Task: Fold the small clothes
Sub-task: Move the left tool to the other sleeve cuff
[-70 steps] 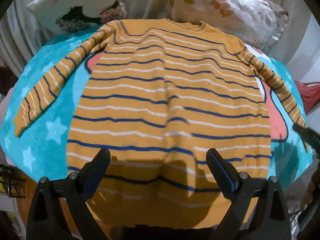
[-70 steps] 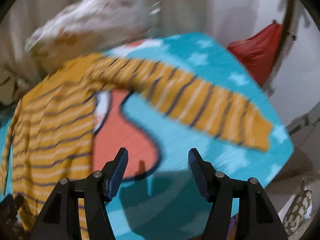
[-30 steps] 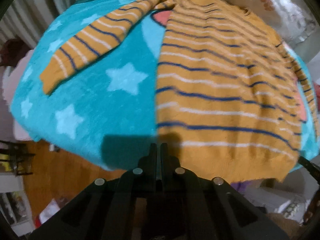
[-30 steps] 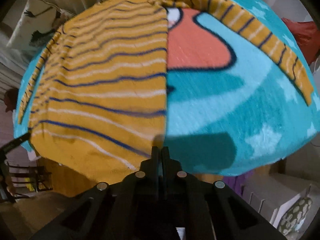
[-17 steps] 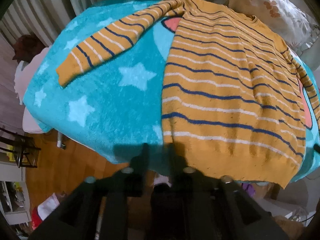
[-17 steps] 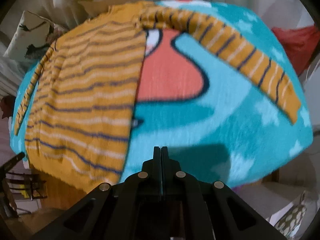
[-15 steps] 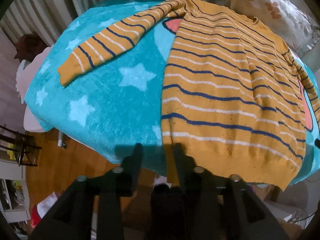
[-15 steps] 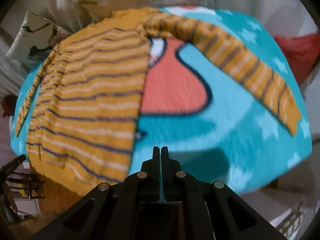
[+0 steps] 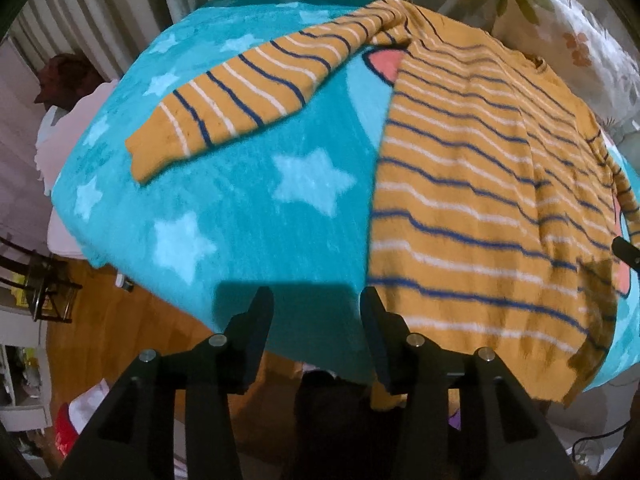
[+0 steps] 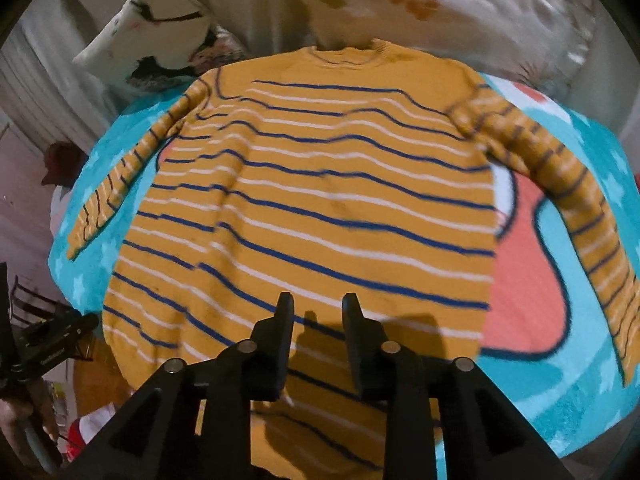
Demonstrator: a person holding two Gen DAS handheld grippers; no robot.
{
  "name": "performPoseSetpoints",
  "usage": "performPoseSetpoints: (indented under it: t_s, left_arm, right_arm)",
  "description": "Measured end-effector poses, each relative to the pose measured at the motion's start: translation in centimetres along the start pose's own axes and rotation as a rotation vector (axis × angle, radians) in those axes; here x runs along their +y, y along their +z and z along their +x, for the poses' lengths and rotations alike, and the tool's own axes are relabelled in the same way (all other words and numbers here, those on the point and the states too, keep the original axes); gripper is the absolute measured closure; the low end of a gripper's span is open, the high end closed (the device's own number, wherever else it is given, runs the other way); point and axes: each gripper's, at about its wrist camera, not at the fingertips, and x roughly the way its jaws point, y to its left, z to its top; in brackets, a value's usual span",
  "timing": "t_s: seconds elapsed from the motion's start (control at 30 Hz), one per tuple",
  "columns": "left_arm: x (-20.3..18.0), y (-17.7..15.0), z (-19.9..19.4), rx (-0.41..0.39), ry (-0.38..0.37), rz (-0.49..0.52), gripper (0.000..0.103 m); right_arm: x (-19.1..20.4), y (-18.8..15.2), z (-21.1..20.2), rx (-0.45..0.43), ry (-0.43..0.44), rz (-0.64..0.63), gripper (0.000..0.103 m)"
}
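Sweater flat under right gripper; jaws just opening, empty.

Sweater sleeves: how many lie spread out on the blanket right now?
2. One sleeve angles down at the left of the sweater; the other sleeve runs down the right, over the blanket. Neither is folded in.

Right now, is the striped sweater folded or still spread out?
Spread out. The sweater lies flat on the blanket, with both sleeves stretched outward and no part doubled over.
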Motion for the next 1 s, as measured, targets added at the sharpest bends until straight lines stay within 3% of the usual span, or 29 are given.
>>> performPoseSetpoints:
  t_s: [0.1, 0.4, 0.57, 0.7, 0.93, 0.97, 1.0]
  left_arm:
    - [1.5, 1.5, 0.1, -0.021, -0.01, -0.011, 0.05]
    - [8.1, 5.7, 1.4, -0.054, 0.043, -0.051, 0.045]
    - [14.4, 7.5, 2.9, -0.03, 0.057, -0.175, 0.042]
    - [17.9, 8.1, 4.5, -0.009, 0.01, -0.255, 0.037]
    - [18.0, 9.7, 6.3, -0.024, -0.022, -0.221, 0.036]
    - [17.8, 9.9, 6.3, -0.03, -0.035, -0.203, 0.044]
    - [17.8, 10.1, 6.2, -0.039, -0.042, -0.185, 0.067]
  right_arm:
    - [1.9, 0.9, 0.5, 0.0, 0.005, 0.01, 0.065]
    - [7.3, 1.8, 2.3, 0.004, -0.007, 0.033, 0.057]
    - [8.3, 1.5, 3.2, 0.02, -0.02, 0.055, 0.057]
    - [8.5, 1.5, 3.7, 0.031, -0.03, 0.09, 0.056]
    - [9.5, 1.6, 4.2, 0.037, -0.042, 0.107, 0.056]
    - [9.7, 1.6, 4.3, 0.038, -0.045, 0.106, 0.056]
    - [9.9, 1.6, 4.3, 0.039, -0.048, 0.104, 0.056]
